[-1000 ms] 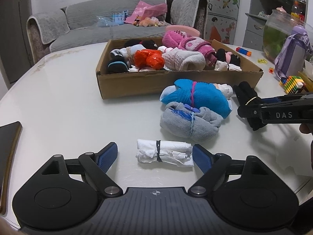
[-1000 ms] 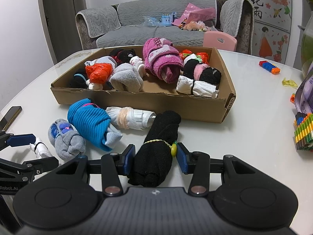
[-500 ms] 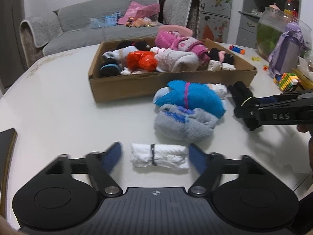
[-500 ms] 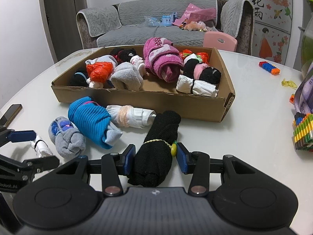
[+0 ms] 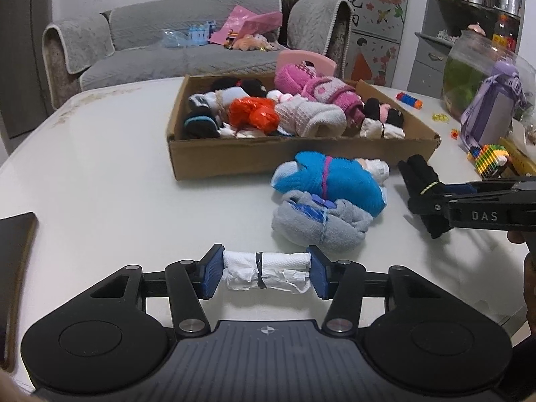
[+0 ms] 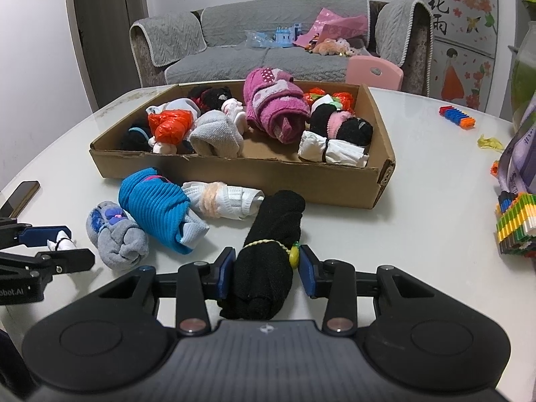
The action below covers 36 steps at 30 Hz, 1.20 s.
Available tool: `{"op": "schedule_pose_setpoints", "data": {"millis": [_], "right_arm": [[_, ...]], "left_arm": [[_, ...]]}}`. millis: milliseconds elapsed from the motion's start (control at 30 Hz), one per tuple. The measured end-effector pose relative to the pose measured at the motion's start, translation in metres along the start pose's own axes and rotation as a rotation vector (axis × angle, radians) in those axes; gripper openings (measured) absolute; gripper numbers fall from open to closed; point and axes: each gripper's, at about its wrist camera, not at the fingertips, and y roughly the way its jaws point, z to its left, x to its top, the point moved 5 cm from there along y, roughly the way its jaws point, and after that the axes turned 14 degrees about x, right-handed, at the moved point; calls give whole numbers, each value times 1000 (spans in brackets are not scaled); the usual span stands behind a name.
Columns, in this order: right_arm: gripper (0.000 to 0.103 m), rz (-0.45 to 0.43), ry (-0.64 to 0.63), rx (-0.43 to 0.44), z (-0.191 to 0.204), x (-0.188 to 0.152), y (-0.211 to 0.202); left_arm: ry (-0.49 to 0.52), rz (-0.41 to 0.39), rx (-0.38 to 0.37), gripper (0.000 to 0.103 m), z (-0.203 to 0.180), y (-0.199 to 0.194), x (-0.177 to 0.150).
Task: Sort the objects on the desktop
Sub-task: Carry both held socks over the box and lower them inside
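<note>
A white sock roll point(image 5: 268, 266) with a black band lies on the white table point(image 5: 100, 174). My left gripper point(image 5: 265, 276) is closing on it, blue pads touching both ends. A black sock roll point(image 6: 278, 221) with a yellow band sits between the closing jaws of my right gripper point(image 6: 265, 273), pads against its sides. Beyond them lie a blue sock bundle point(image 5: 331, 181), a grey bundle point(image 5: 321, 221) and a white sock point(image 6: 221, 199) with a peach band. The cardboard box point(image 5: 254, 157) behind holds several rolled socks.
A phone point(image 5: 13, 268) lies at the table's left edge. To the right stand a purple bottle point(image 5: 492, 114), a glass jar point(image 5: 469, 77) and a colourful block toy point(image 5: 490, 157). A grey sofa point(image 5: 187, 53) and a pink chair point(image 6: 375, 73) are behind the table.
The left jaws have come in from wide apart until the pads meet the ends of the white roll. The right jaws narrowed slightly on the black roll. Neither hand shifted noticeably.
</note>
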Motion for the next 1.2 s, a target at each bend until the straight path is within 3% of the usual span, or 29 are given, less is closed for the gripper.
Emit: {"op": "schedule_pose_setpoints", "data": {"millis": [267,667,1033,1200], "right_arm": [[37,-46,30,13,-8,14,-27],[37,-146,-42,22,-10,95,-68],[37,-120,-42,50,-38,162,-26],[37,-70,-57,34,-48,170,3]], "left_arm": [[6,-69,25,59,14,-27,35],[6,-146,40,59,27,-33,129],[11,-89,54,59,17,27,198],[38,-35,56,59,5,75,210]]}}
